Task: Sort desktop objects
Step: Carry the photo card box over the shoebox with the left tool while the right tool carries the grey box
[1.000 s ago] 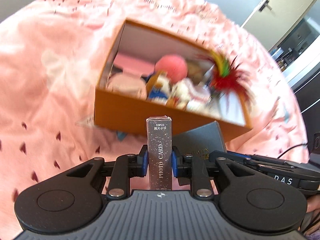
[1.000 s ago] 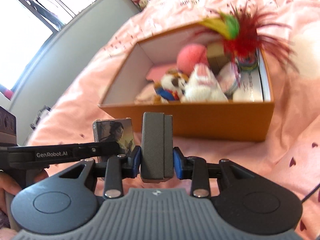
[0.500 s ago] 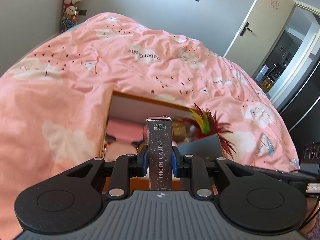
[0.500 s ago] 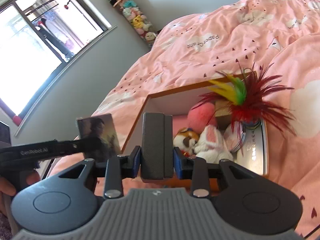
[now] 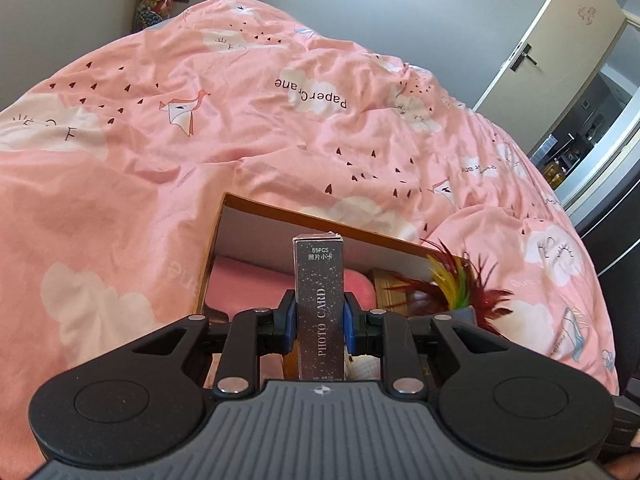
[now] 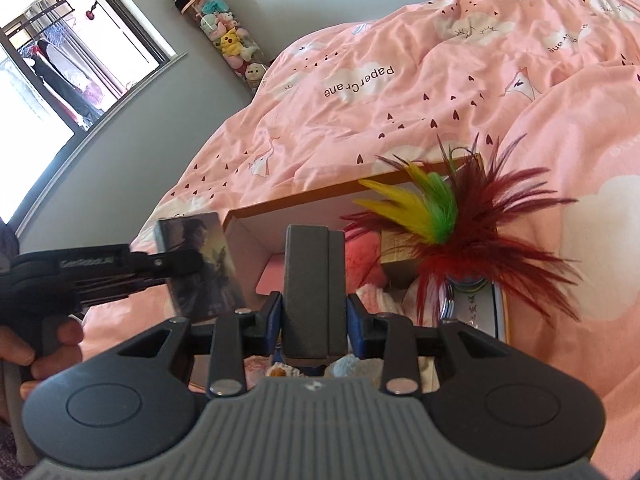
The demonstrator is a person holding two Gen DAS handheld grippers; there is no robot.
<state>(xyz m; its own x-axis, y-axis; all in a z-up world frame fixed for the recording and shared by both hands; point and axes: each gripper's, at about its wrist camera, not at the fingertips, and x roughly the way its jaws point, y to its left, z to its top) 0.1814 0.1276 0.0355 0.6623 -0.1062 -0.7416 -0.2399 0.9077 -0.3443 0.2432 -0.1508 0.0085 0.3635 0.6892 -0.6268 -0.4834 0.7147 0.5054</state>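
Note:
My left gripper (image 5: 319,322) is shut on a dark sparkly photo card box (image 5: 319,300), held upright over the near part of an open orange cardboard box (image 5: 280,210) on the pink bed. The photo card box also shows in the right wrist view (image 6: 200,264), its picture face toward me, left of the orange box (image 6: 280,204). My right gripper (image 6: 314,320) is shut on a dark grey case (image 6: 314,292), also above the orange box. Inside it are a feather toy (image 6: 440,232), plush toys and a pink item (image 5: 248,284).
The pink duvet (image 5: 200,120) with cloud and crane prints rises in folds behind and beside the box. A grey wall, a tube of plush toys (image 6: 224,36) and a window (image 6: 48,64) lie to the left; a door (image 5: 552,40) is at the right.
Both grippers have risen and tilted up with their loads, so the orange box now sits lower and closer under them. The left gripper's box moved up beside the box's left wall.

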